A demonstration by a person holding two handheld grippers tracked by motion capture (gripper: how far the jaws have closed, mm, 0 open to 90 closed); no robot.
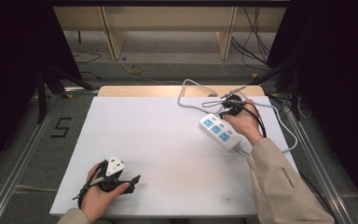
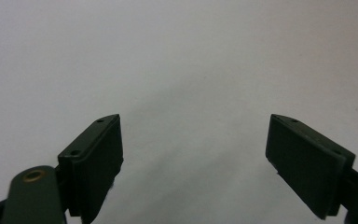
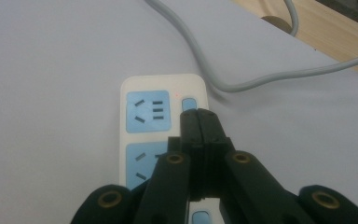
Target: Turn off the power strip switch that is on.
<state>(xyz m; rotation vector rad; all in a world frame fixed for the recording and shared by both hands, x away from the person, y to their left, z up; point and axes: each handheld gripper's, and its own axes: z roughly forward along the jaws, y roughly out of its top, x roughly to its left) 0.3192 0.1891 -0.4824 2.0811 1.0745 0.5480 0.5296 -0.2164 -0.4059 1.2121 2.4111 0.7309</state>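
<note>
- My right gripper (image 3: 199, 114), jaws pressed together on nothing, sits tip-down on the power strip (image 3: 161, 135) at its blue switch (image 3: 188, 103), likely to press it.
- My left gripper (image 2: 193, 154), well away from the power strip, rests wide open and idle.

White table top (image 1: 158, 140), grey floor (image 1: 23, 135) with loose cables (image 1: 86, 57), pale wooden frame (image 1: 114, 37) behind, dark curtains (image 1: 9, 56)
</note>
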